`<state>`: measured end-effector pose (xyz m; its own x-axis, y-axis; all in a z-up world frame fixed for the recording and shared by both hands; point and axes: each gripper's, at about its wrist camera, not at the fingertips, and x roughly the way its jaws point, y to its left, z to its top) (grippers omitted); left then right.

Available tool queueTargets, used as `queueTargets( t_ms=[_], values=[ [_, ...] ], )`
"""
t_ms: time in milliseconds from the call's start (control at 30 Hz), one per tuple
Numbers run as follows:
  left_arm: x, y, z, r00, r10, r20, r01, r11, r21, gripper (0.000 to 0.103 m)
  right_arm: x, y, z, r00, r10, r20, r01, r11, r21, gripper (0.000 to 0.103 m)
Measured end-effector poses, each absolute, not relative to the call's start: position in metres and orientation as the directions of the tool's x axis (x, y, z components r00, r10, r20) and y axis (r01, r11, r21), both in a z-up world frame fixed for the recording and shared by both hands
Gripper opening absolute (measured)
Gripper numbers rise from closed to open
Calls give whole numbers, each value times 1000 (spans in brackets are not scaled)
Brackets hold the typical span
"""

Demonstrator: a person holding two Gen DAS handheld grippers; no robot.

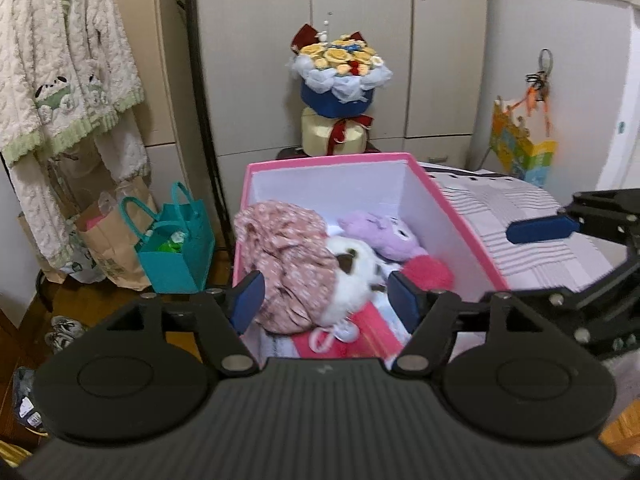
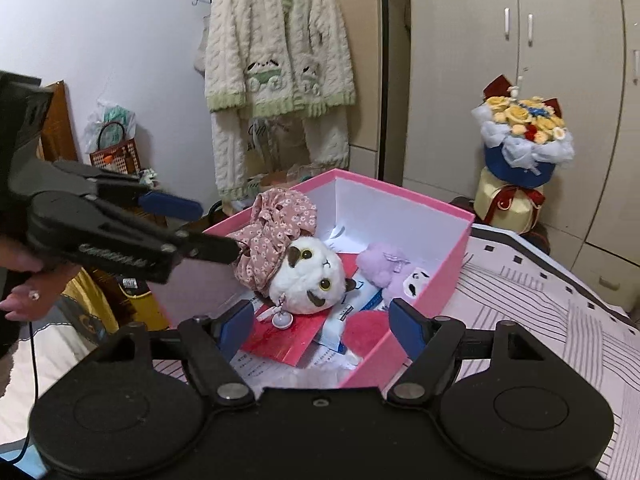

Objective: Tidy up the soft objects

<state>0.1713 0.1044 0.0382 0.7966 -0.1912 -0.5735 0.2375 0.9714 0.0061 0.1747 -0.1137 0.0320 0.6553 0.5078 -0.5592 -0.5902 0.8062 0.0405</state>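
A pink box (image 2: pixel 424 320) sits on the striped bed (image 2: pixel 540 320) near wardrobes (image 1: pixel 360 40); left gripper (image 1: pixel 326 300) and right gripper (image 2: pixel 322 330) hover wide, empty.

White plush owl (image 2: pixel 308 280), floral cloth (image 2: pixel 272 232), purple plush (image 2: pixel 382 266) in pink box (image 2: pixel 448 268).

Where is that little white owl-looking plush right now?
The white plush lies inside the pink box, against the floral cloth bundle, left of the purple plush.

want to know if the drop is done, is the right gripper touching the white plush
Apart. The right wrist view shows the right gripper with jaws spread wide and nothing between them; the white plush lies beyond the fingertips in the pink box.
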Motion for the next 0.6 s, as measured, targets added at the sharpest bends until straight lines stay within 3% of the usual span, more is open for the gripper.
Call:
queueTargets(
  t_ms=[133,267,500,600],
  values=[
    [151,102,45,799,-209,-564,253,968,-1,75,159,-124,37,679,508,-530,-571,819,52,80],
    [134,99,52,804,-210,-556,256,967,4,87,143,-136,45,707,499,-501,-545,836,63,83],
    [114,88,56,802,-213,-557,263,965,10,89,117,-152,52,753,440,-490,-491,871,29,83],
    [105,82,57,813,-194,-548,248,969,24,99,107,-160,54,764,420,-490,-466,884,32,89]
  ],
)
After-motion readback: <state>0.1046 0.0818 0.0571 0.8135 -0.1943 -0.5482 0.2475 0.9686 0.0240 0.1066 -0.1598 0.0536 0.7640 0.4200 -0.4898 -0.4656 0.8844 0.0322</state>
